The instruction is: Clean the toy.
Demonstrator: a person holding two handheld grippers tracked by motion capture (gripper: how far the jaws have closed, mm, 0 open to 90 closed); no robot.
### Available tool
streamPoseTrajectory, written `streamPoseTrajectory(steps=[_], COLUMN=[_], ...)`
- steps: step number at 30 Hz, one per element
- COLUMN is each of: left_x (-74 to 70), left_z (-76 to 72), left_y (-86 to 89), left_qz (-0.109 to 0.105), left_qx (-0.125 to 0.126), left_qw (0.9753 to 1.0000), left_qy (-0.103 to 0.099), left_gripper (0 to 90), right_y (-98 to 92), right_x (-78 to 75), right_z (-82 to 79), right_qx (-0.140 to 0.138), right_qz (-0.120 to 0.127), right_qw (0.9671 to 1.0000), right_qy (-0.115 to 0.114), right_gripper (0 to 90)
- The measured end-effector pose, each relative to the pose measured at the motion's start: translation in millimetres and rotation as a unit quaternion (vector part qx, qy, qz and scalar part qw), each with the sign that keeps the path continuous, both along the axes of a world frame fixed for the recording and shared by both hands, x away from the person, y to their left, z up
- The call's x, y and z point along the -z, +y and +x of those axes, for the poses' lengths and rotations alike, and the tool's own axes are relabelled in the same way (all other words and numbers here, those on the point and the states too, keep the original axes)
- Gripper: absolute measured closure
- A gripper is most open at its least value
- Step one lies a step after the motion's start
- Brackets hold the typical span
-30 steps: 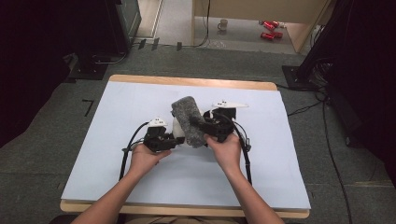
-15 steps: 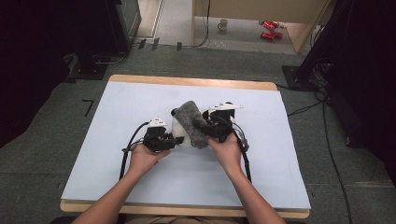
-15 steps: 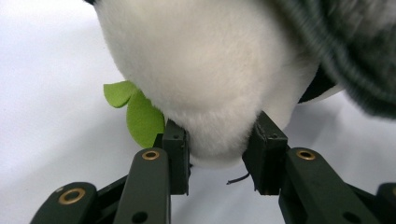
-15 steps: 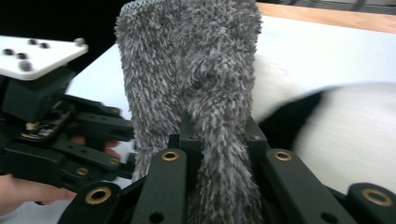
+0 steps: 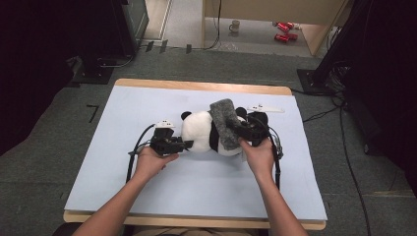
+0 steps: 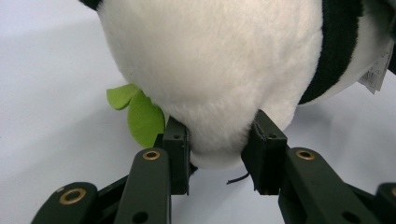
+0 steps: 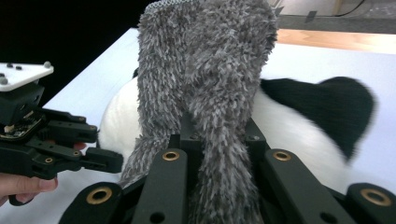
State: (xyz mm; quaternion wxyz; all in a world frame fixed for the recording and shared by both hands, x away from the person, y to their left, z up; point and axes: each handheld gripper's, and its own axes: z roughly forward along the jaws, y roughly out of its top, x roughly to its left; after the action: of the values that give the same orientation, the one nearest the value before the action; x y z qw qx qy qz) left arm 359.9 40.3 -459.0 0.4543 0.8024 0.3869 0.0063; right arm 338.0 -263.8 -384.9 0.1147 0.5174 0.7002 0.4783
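Panda [image 5: 201,132] lies on its side in the middle of the table [image 5: 147,196], which has a pale blue sheet on it. It is a soft toy, white with black ears and black bands. A grey fuzzy cloth [image 5: 223,123] is draped over its middle, like a little scarf.

From above, the left gripper [image 5: 184,145] is at the panda's left end, touching it. A hand [image 5: 150,161] holds it from behind. In the left gripper view, the two black jaws pinch a round white bump of the panda [image 6: 219,84] between them. The fur bulges out between the jaws. A green leaf [image 6: 140,114] pokes out from under the toy, just beside one jaw. A small white tag [image 6: 377,70] hangs at the far side of the toy.

From above, the right gripper [image 5: 235,129] is at the panda's other side, right at the cloth. The other hand [image 5: 258,155] holds it. In the right gripper view, its jaws are pressed onto a fold of the cloth [image 7: 210,84]. The cloth stands up tall between them and hides much of the panda [image 7: 303,135] behind it. One black ear shows to the right of the cloth. The left gripper [image 7: 112,161] shows off to the left in this view, against the toy's white fur.
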Motion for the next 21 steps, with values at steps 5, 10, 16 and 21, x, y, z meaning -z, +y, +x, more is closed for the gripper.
streamPoseTrajectory(steps=[5, 10, 16, 21], left_x=[-0.1, 0.0, -0.3, -2.4], left_z=[3.2, 5.2, 7.4, 8.2], left_y=[0.9, 2.0, 3.2, 7.1], left_qz=[0.000, 0.000, 0.000, 0.013], left_qx=[0.001, 0.002, 0.001, 0.003], left_qw=[1.0000, 1.0000, 0.9999, 0.9998], left_qy=[0.002, 0.008, 0.013, 0.014], left_gripper=[65.1, 65.1, 65.1, 65.3], right_y=[-13.4, -23.4, -38.6, -43.2], right_x=[-1.2, -3.7, -4.8, -19.0], right_z=[-1.6, -5.2, -6.6, -14.7], right_qx=[0.016, 0.030, 0.053, 0.063], right_qz=[0.008, 0.007, 0.013, 0.014], right_qw=[0.9998, 0.9995, 0.9985, 0.9978], right_qy=[0.000, 0.000, 0.004, -0.015], right_gripper=[77.4, 77.4, 77.5, 78.0])
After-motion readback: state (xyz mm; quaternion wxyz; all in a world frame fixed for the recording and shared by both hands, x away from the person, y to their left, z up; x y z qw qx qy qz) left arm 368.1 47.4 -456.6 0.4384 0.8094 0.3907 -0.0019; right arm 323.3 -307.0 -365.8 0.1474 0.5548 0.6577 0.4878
